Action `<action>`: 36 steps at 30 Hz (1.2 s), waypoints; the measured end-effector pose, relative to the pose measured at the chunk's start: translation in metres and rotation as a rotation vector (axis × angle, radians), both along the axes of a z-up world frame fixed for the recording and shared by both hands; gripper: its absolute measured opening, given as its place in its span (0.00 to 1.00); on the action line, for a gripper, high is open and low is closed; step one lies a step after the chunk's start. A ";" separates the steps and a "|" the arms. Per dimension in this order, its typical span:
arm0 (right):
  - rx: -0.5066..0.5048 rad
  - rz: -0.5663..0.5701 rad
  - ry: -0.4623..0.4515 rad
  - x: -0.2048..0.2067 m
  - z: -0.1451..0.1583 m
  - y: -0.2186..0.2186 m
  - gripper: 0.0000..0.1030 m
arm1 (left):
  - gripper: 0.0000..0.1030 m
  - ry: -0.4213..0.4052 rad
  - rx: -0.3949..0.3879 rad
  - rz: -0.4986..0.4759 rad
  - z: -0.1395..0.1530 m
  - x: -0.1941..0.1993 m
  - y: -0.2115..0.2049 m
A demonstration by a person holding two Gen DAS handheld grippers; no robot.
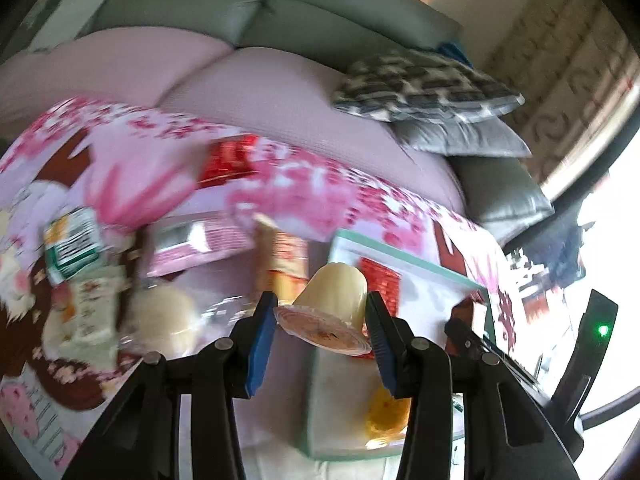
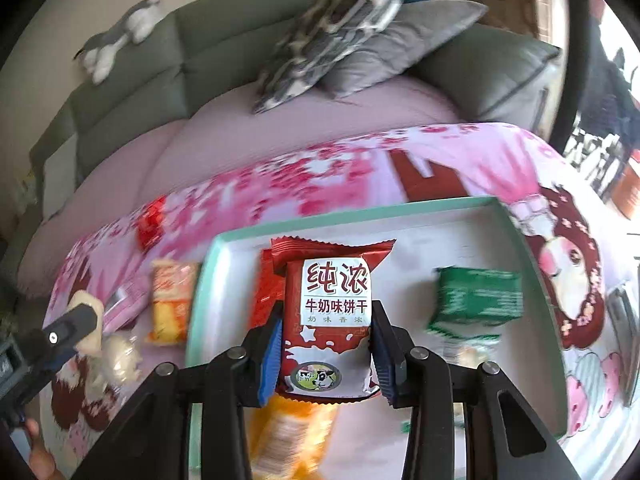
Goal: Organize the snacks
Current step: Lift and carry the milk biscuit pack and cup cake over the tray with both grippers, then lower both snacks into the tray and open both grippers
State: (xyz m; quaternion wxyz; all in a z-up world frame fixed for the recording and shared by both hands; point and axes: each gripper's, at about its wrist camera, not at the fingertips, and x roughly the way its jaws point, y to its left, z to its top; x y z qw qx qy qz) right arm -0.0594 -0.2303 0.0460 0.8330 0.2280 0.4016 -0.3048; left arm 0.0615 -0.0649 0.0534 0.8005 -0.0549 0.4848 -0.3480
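Above the mint tray point(image 2: 400, 210), the right hand-held gripper point(image 2: 326, 354) clamped a milk biscuit packet point(image 2: 328, 320) for sorting there, while the left hand-held gripper point(image 1: 322, 320) pinched a jelly cup point(image 1: 332, 300) sideways, likely tray-bound.

Left gripper point(image 1: 322, 322) raised off the counter, jaws clamped on either side of a pale jelly cup point(image 1: 334, 300), cup tilted lid-first toward the camera. Right gripper point(image 2: 326, 350) level, jaws pressed against both edges of a red biscuit packet point(image 2: 328, 320).
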 end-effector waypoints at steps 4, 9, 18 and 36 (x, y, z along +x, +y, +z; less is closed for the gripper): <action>0.017 -0.037 -0.013 -0.004 -0.005 -0.016 0.41 | 0.45 -0.017 0.022 -0.058 -0.008 -0.003 -0.028; 0.015 -0.048 0.014 -0.003 -0.020 -0.025 0.41 | 0.45 0.008 0.059 -0.090 -0.028 0.003 -0.056; 0.047 -0.057 0.065 0.004 -0.045 -0.033 0.41 | 0.45 -0.007 0.116 -0.119 -0.050 0.003 -0.079; 0.078 -0.059 0.097 0.006 -0.054 -0.032 0.41 | 0.46 -0.058 0.151 -0.127 -0.035 -0.003 -0.084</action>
